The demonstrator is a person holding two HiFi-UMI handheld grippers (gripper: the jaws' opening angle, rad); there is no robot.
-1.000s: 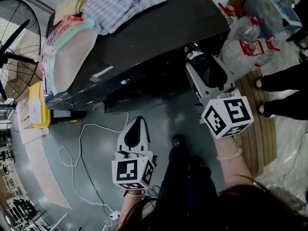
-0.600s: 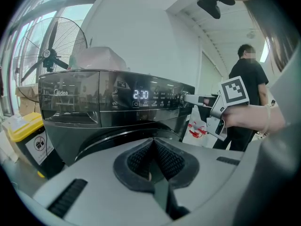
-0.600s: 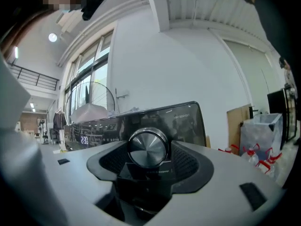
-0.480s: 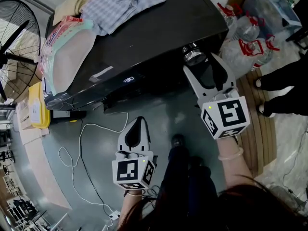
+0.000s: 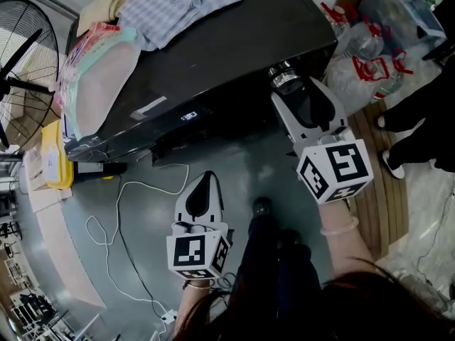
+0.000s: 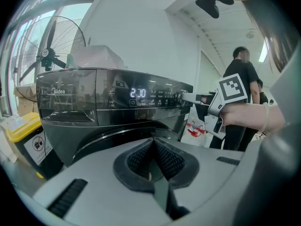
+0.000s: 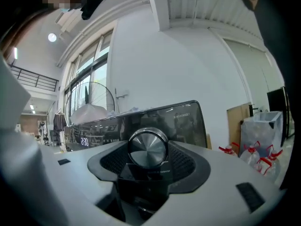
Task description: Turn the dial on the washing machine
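Moved since half a second ago: right gripper [image 5: 298, 91] jaws, then splayed in a wide V, now drawn in; just been closing, with the dial [image 7: 148, 147] between them.
Changed since a second ago: display [image 5: 188, 116] barely lit then, bright digits now.
Shifted too: legs of the bystander [image 5: 426, 116] at the right edge, now leaning further into view.
Unchanged: left gripper [image 5: 202, 180], same spot low over the floor; folded clothes [image 5: 178, 6] on the machine's lid.
Dial look: round knob with a brushed-metal face showing radial sheen, bright chrome rim, standing proud of the glossy black control panel [image 6: 94, 95].
Dial place: right end of the front of the washing machine [image 5: 234, 48], close to its right corner, well right of the display.
Right gripper state: clenched on the dial, one dark ribbed pad on each side of the rim, knob filling the gap.
Left gripper state: clenched on nothing, pads meeting in a narrow V, aimed at the machine's front below the panel, well apart from it.
Display reading: 2:30 in white, seen in the left gripper view.
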